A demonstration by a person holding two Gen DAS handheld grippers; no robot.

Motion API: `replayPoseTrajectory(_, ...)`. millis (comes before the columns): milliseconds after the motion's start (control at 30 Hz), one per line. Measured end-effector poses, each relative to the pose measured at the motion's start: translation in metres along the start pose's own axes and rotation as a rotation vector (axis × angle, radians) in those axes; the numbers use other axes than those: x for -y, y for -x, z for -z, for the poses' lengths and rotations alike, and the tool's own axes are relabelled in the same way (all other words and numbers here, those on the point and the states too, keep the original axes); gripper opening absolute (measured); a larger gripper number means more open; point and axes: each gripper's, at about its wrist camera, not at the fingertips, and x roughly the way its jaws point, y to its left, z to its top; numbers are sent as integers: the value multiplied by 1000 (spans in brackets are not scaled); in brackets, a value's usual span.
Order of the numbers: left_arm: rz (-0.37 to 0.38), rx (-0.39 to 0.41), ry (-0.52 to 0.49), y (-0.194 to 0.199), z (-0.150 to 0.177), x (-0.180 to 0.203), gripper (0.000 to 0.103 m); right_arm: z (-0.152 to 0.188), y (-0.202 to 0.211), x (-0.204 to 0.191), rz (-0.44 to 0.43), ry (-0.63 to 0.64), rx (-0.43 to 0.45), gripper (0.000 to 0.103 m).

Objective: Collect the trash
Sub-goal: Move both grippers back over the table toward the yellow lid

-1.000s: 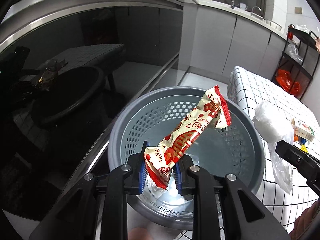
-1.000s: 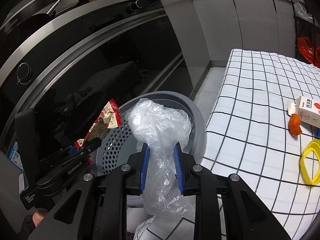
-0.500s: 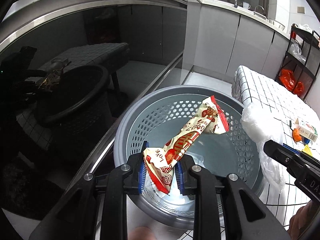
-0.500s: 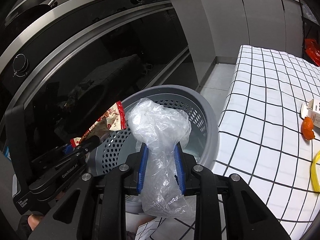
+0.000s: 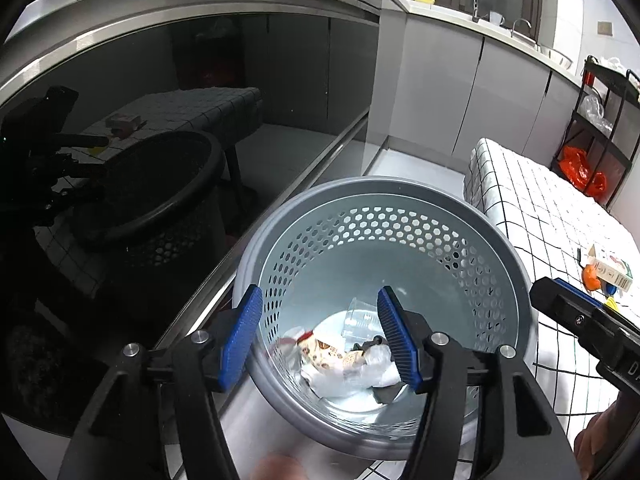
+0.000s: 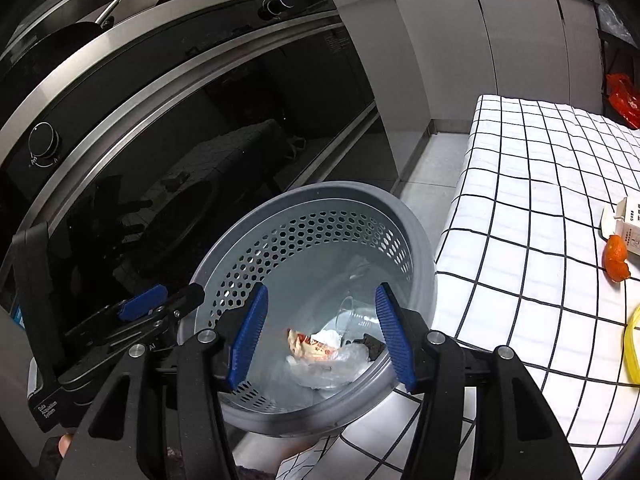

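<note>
A grey perforated trash basket (image 5: 440, 204) stands on the floor between the oven front and the checked table; it also shows in the right wrist view (image 6: 304, 200). At its bottom lie a red-and-cream snack wrapper (image 5: 320, 350), a clear plastic bag (image 6: 332, 364) and a clear cup (image 5: 358, 320). My left gripper (image 5: 320, 338) is open and empty above the basket's near rim. My right gripper (image 6: 322, 336) is open and empty above the basket too. The left gripper shows at the left of the right wrist view (image 6: 160, 304).
A table with a white checked cloth (image 6: 540, 208) stands right of the basket. On it lie an orange peel (image 6: 616, 258), a small carton (image 6: 632, 224) and a yellow ring (image 6: 632, 344). A dark glass oven front (image 6: 200, 140) is on the left.
Both grippers have opened. The snack wrapper has dropped from the left gripper and the plastic bag from the right gripper into the basket.
</note>
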Motion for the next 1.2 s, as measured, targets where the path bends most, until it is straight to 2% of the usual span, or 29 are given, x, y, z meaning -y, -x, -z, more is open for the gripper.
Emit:
replayPoseTrajectory(300, -5, 16, -11, 1, 0, 3, 59, 2, 2, 2, 13, -7, -2, 55)
replayPoseTrajectory(633, 8, 65, -74, 13, 3, 27, 71, 9, 17, 19, 62, -40, 27, 62)
replayPoseTrajectory(900, 63, 82, -113, 21, 7, 51, 77, 13, 49, 42, 122, -75, 77, 65)
replayPoseTrajectory(1200, 142, 100, -153, 31, 13, 88, 84, 28, 96, 85, 253, -91, 112, 70)
